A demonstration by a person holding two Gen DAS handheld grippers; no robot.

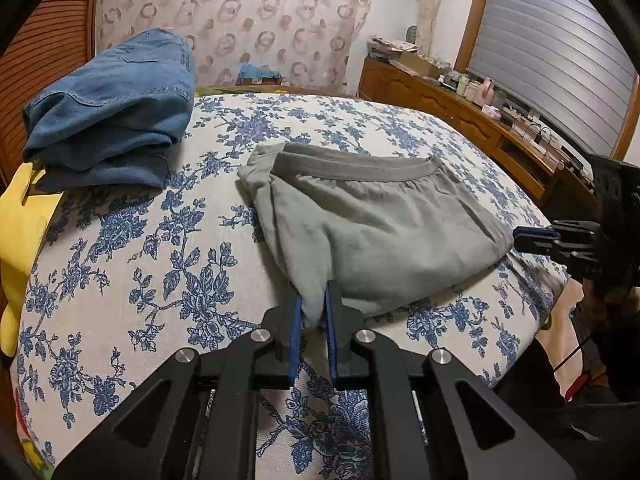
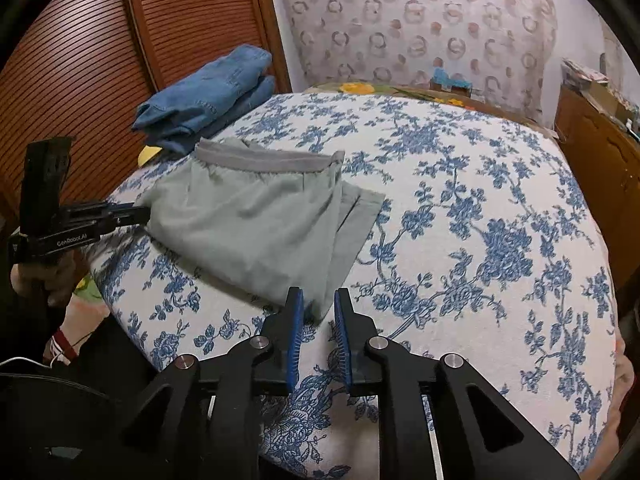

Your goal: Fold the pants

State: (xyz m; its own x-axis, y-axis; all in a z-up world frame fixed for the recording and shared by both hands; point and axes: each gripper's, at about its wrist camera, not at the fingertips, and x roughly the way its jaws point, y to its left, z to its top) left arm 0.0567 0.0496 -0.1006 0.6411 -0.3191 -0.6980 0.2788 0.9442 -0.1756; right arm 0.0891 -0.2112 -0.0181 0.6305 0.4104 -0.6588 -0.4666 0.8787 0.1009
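Note:
Grey-green pants (image 1: 372, 224) with a darker grey waistband lie folded on the floral bed; they also show in the right wrist view (image 2: 256, 220). My left gripper (image 1: 314, 304) is shut on the near left corner of the pants; in the right wrist view it (image 2: 140, 212) meets the pants' left edge. My right gripper (image 2: 318, 300) is open, its blue pads either side of the pants' near corner without clamping it. In the left wrist view it (image 1: 524, 238) sits at the pants' right edge.
Folded blue jeans (image 1: 116, 108) lie at the bed's far left by a wooden slatted panel (image 2: 100, 60). A yellow cloth (image 1: 20, 232) lies at the left edge. A cluttered wooden dresser (image 1: 460, 100) runs along the right. The bed (image 2: 480, 220) has a blue floral cover.

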